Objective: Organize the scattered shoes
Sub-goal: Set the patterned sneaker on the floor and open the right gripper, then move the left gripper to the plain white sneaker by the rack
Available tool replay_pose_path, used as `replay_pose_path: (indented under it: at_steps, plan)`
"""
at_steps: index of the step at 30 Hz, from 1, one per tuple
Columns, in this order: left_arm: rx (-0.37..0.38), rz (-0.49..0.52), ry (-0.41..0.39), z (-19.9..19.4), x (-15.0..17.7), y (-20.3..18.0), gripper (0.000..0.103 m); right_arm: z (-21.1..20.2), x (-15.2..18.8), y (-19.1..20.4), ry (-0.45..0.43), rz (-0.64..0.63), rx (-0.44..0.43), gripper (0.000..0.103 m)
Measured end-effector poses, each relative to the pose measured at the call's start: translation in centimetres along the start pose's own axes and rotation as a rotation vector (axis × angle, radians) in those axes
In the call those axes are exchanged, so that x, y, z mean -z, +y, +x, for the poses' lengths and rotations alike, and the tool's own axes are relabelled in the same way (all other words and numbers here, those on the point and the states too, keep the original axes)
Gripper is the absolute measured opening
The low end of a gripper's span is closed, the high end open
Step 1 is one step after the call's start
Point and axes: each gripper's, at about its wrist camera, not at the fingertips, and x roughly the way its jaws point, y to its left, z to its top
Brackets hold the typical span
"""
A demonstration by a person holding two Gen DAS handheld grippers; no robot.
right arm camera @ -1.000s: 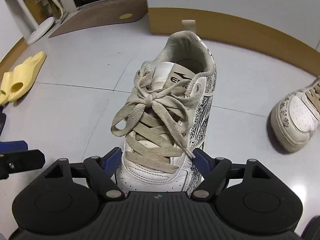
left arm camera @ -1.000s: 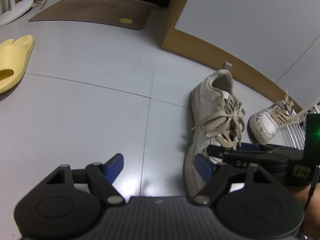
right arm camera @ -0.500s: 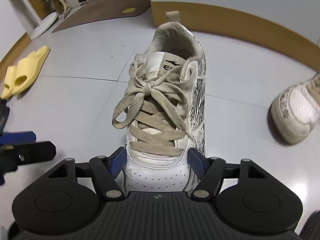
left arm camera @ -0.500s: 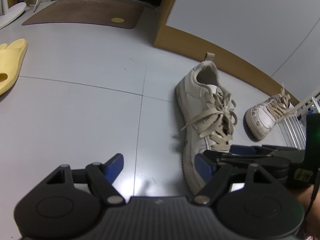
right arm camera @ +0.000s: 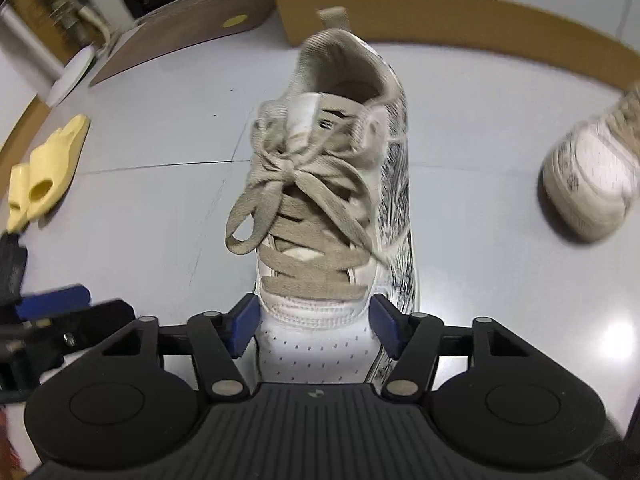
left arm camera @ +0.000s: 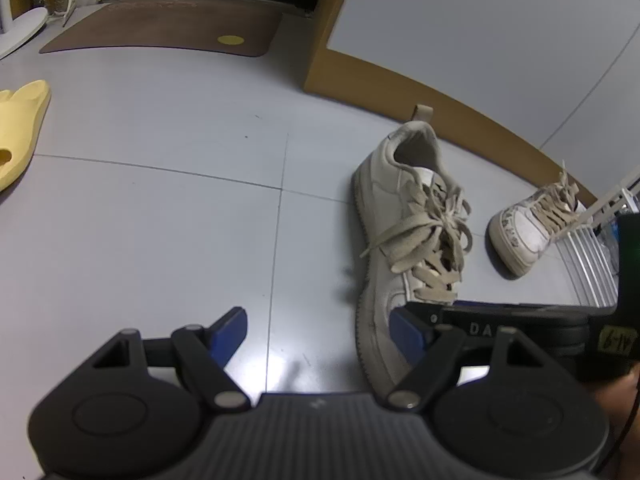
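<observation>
- Right gripper [right arm camera: 312, 326] is closing in on the toe of the white sneaker [right arm camera: 332, 184], blue pads [right arm camera: 242, 326] tight against both sides of the toe box, so I'd call it pinching the shoe by now. A second ago the pads sat wider with daylight either side.
- Left gripper [left arm camera: 316, 330] is spread wide with only bare floor [left arm camera: 160, 220] between its pads, same as a second ago. Doing nothing, basically.
- That sneaker sits upright on the grey tiles, toe toward the right gripper, heel toward the wall with the tan baseboard [left arm camera: 460, 100]. Beige laces [right arm camera: 304, 188] are tied in a floppy bow and hang over the sides.
- It looks blurrier and a bit tilted compared with half a second back, so my guess is the grab is landing and the lift is next.
- Its twin, the second sneaker [left arm camera: 528, 228], is off to the right, well apart, toe pointing this way, right by a white wire rack [left arm camera: 592, 264].
- Yellow slides [right arm camera: 44, 176] lie far left on the floor, well apart from the sneakers. Brown doormat [left arm camera: 168, 28] is up by the door.
- Task-wise: nothing is paired up yet; this is the first pickup getting locked in.
</observation>
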Motion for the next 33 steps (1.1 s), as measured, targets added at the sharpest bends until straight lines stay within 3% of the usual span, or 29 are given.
replay_pose_path:
  at_steps: [4, 9, 16, 25, 33]
  plan:
    - [0.007, 0.004, 0.002, 0.2, -0.1, -0.1, 0.08, 0.1, 0.1, 0.2, -0.006, 0.023, 0.001, 0.063]
    - [0.003, 0.004, 0.003, 0.2, -0.1, 0.1, 0.08, 0.1, 0.1, 0.8, 0.006, 0.009, -0.005, 0.05]
    - [-0.012, 0.008, -0.012, 0.0, -0.7, 0.2, 0.08, -0.9, 0.3, 0.5, 0.004, 0.0, -0.017, 0.05]
    - [-0.002, 0.027, -0.032, -0.8, -1.0, -2.3, 0.08, -7.2, 1.8, -2.8, -0.055, 0.062, -0.037, 0.058]
    - [0.05, 0.161, -0.003, -2.0, -2.0, -7.7, 0.08, -14.2, 6.2, -6.1, -0.145, 0.107, -0.059, 0.058]
